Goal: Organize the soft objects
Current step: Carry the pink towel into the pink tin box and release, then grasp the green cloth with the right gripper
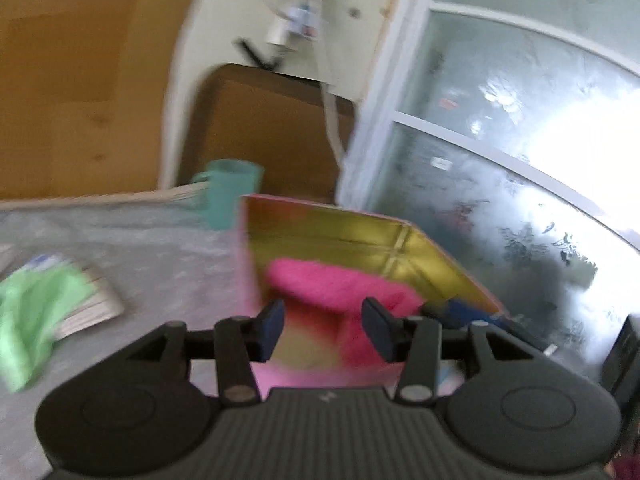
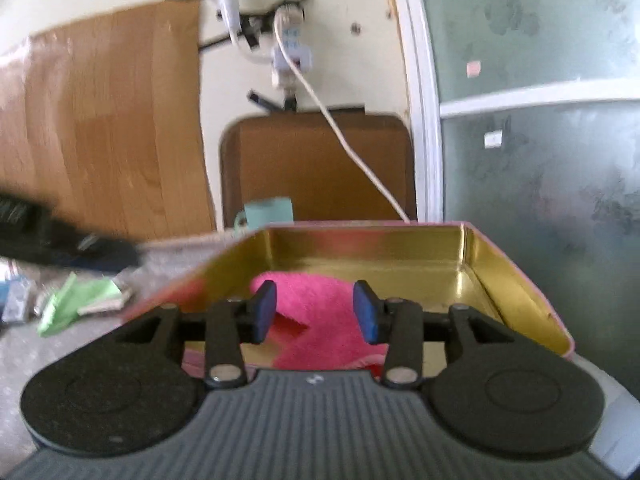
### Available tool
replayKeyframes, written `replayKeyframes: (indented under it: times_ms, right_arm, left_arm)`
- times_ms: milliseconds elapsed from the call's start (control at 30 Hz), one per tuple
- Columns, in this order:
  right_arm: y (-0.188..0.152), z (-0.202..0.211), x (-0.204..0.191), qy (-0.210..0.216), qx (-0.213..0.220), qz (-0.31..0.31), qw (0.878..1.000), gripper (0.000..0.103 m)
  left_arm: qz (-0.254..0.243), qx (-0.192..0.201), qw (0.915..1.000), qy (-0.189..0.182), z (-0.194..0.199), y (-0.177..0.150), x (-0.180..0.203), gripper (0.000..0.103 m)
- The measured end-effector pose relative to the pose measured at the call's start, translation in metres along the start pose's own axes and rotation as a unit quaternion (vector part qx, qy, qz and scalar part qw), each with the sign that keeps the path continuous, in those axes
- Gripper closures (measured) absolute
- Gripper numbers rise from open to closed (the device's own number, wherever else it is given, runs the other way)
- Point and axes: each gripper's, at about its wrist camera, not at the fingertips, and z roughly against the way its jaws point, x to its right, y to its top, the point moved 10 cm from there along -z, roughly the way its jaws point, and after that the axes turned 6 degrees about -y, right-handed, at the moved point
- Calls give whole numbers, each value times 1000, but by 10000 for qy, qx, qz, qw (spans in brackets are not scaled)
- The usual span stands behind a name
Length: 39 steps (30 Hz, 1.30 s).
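Note:
A pink fluffy cloth [image 1: 340, 284] lies inside a pink tin box with a gold inside [image 1: 360, 232]. My left gripper [image 1: 323, 330] is open and empty just in front of the box. In the right wrist view the same cloth [image 2: 320, 300] lies in the tin [image 2: 512, 280]. My right gripper [image 2: 315, 312] is open and empty above the tin's near edge. A green cloth [image 1: 32, 312] lies on the table to the left, and it also shows in the right wrist view [image 2: 76, 300].
A teal mug [image 1: 232, 196] stands behind the tin, also seen in the right wrist view [image 2: 268, 212]. The green cloth rests on a book [image 1: 96, 304]. A wooden chair back [image 2: 316, 168] and a frosted glass door [image 2: 540, 160] stand behind the grey table [image 1: 160, 264].

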Motion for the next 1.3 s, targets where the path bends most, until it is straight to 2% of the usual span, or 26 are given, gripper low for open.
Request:
replayKeyframes:
  times_ms: [67, 133, 233, 300, 367, 467, 533, 633, 767, 867, 900, 933, 1000, 1067, 1100, 1200, 1300]
  right_arm:
    - [4, 17, -15, 294, 160, -149, 9993, 57]
    - [5, 24, -43, 781, 123, -193, 9967, 57]
    - [1, 27, -101, 1601, -149, -61, 9870, 57]
    - [-7, 20, -142, 2057, -417, 103, 9777, 57]
    - [-15, 4, -175, 2309, -738, 217, 9699, 58]
    - [-28, -36, -209, 2328, -1328, 13, 9634, 58]
    - [-36, -68, -217, 2313, -1872, -536, 9532, 57]
    - [-60, -79, -230, 2389, -2523, -1157, 9305, 57]
    - [-77, -78, -276, 2446, -2624, -713, 9307, 57]
    - [-82, -92, -309, 2340, -2509, -71, 9393, 57]
    - [-86, -94, -315, 2295, -2513, 128, 9402, 63]
    - [-86, -95, -317, 2218, -2411, 335, 9442, 95]
    - [-86, -94, -309, 2187, -2485, 390, 9428, 98]
    - [-83, -76, -293, 2313, -2526, 238, 9392, 98]
    - [-82, -65, -287, 2488, -2585, 203, 9332, 98]
    - [-83, -10, -247, 2813, -2578, 278, 9239, 98]
    - [-94, 41, -203, 2772, -2429, 676, 9271, 98]
  left_arm:
    - [70, 1, 9997, 252, 36, -16, -26, 59]
    - [10, -53, 9967, 804, 67, -35, -61, 59]
    - [103, -149, 9875, 1568, 107, -64, -118, 59]
    - [418, -120, 9824, 1817, 134, -77, -152, 59]
    - [678, -4, 9756, 2090, 154, -86, -183, 59]
    - [922, 150, 9682, 2322, 175, -100, -212, 59]
    - [1323, 318, 9702, 2006, 182, -101, -219, 59]
    - [1316, 483, 9721, 1880, 182, -96, -214, 59]
    - [1259, 616, 9738, 1791, 178, -92, -204, 59]
    - [1385, 687, 9722, 1757, 181, -91, -208, 59]
    - [1427, 704, 9717, 1746, 181, -91, -209, 59]
    - [1461, 719, 9711, 1744, 180, -91, -210, 59]
    - [1482, 740, 9707, 1738, 179, -91, -212, 59]
    - [1455, 755, 9710, 1741, 178, -91, -210, 59]
    - [1433, 750, 9715, 1733, 178, -90, -209, 59]
    - [1381, 714, 9743, 1629, 175, -90, -208, 59]
    - [1350, 621, 9796, 1349, 171, -91, -203, 59]
